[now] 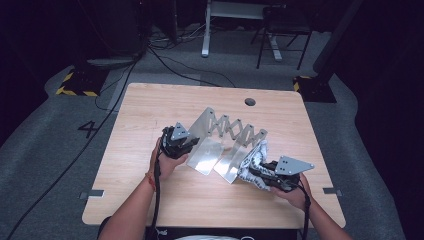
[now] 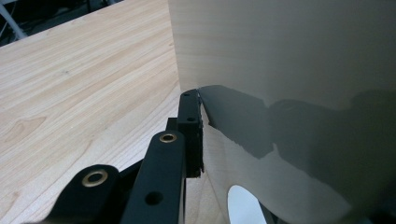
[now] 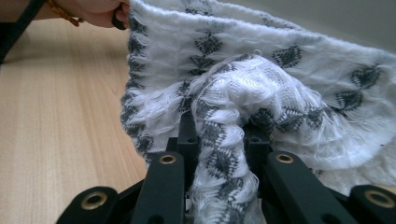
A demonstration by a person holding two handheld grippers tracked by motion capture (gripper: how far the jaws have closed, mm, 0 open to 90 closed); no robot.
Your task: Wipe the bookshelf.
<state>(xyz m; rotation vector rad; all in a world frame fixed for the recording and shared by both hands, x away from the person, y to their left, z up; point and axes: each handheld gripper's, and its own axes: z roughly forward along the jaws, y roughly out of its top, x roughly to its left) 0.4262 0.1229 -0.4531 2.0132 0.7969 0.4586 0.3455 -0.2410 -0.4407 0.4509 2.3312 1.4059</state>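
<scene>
You are at a light wooden table (image 1: 150,105) with a small round hole (image 1: 250,102) near its far edge. The table stands on grey carpet (image 1: 40,135). Black cables (image 1: 170,65) run over the carpet, and yellow and black striped tape (image 1: 75,91) marks a corner at the left. A white desk leg (image 1: 206,30) and a dark chair (image 1: 282,30) stand far back, where the room is dark.

A shiny metal rack (image 1: 227,140) stands in the middle of the table. It has a zigzag bar along the top and flat plates that lean down to the wood.

Your left gripper (image 1: 176,142) is at the left end of the rack. In the left gripper view, its one jaw that you can see is pressed flat on the edge of a plate, so it looks like it is pinching the plate. The other jaw is hidden behind the plate.

Your right gripper (image 1: 260,175) is at the right end of the rack, near the front of the table. Its jaws are pressed onto a white cloth (image 3: 233,93) with grey diamond shapes. A bunched fold sits between the jaws. The cloth hangs over the right end plate and touches it.
</scene>
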